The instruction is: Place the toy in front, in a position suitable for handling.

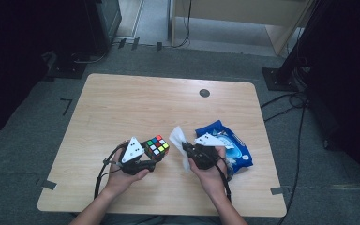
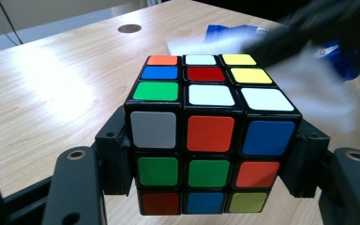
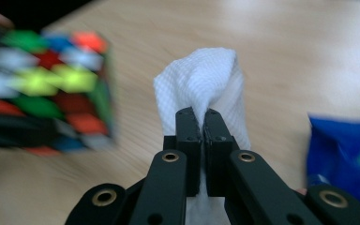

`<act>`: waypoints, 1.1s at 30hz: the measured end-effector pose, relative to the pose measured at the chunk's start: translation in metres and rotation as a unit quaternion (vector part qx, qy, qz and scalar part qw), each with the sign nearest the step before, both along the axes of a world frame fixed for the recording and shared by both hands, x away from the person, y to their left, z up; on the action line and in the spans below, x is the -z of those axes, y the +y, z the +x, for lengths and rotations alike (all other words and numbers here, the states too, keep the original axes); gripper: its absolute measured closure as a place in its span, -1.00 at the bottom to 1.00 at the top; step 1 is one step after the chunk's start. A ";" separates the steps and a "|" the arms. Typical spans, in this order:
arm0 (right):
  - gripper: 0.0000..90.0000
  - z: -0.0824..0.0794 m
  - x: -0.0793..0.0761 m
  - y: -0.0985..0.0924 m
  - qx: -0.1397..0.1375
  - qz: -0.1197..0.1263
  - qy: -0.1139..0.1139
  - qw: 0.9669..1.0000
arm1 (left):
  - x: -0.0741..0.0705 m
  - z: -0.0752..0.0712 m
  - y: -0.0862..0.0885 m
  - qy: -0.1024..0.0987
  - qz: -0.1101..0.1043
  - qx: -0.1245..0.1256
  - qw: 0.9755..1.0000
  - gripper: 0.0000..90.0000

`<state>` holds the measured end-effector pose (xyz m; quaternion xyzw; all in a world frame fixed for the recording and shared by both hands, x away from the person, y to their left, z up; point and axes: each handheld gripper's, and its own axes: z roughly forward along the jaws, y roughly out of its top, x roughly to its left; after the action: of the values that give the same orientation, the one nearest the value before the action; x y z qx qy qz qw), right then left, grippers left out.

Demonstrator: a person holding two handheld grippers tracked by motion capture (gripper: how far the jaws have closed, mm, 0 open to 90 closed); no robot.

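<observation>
High view: my left gripper (image 1: 151,152) clamps the cube (image 1: 157,146) above the table (image 1: 122,108); my right gripper (image 1: 186,146) pinches a wipe (image 1: 178,137), with the blue pack (image 1: 227,143) behind it.

Left gripper view: cube (image 2: 206,131) squeezed between both jaws, blurred wipe (image 2: 309,89) near its far right corner.

Right gripper view: jaws nearly together on the wipe (image 3: 201,89), cube (image 3: 42,89) to the left.

Status, as I judge it: wipe drawn, cube presented; wiping not yet begun.

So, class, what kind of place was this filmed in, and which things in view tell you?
Probably a lab or recording room: a lone light wooden table on grey carpet, black equipment stands with trailing cables around it.
</observation>
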<state>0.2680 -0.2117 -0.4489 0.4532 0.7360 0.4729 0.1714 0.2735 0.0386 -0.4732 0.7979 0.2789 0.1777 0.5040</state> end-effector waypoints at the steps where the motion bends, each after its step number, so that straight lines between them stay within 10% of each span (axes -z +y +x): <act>1: 0.97 -0.004 -0.007 0.003 -0.006 0.007 -0.008 1.000 | 0.001 -0.001 -0.002 -0.001 0.002 0.002 1.000 -0.25; 7: 0.97 -0.031 -0.038 0.032 -0.072 0.028 -0.056 0.995 | 0.002 -0.008 -0.012 -0.007 0.015 0.017 1.000 -0.25; 13: 0.97 -0.034 -0.028 0.051 -0.093 0.009 -0.049 0.994 | -0.003 -0.016 -0.020 -0.019 0.015 0.032 0.999 -0.25; 27: 0.97 -0.007 -0.001 0.017 -0.005 -0.035 -0.038 0.999 | -0.008 -0.015 -0.014 -0.021 0.001 0.029 0.999 -0.24; 33: 0.97 -0.013 -0.012 0.013 0.003 0.006 -0.047 0.999 | -0.004 -0.012 -0.013 -0.015 0.009 0.023 1.000 -0.24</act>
<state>0.2550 -0.1988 -0.4366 0.4335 0.7229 0.4977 0.2045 0.2616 0.0255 -0.4688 0.8062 0.2510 0.1803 0.5045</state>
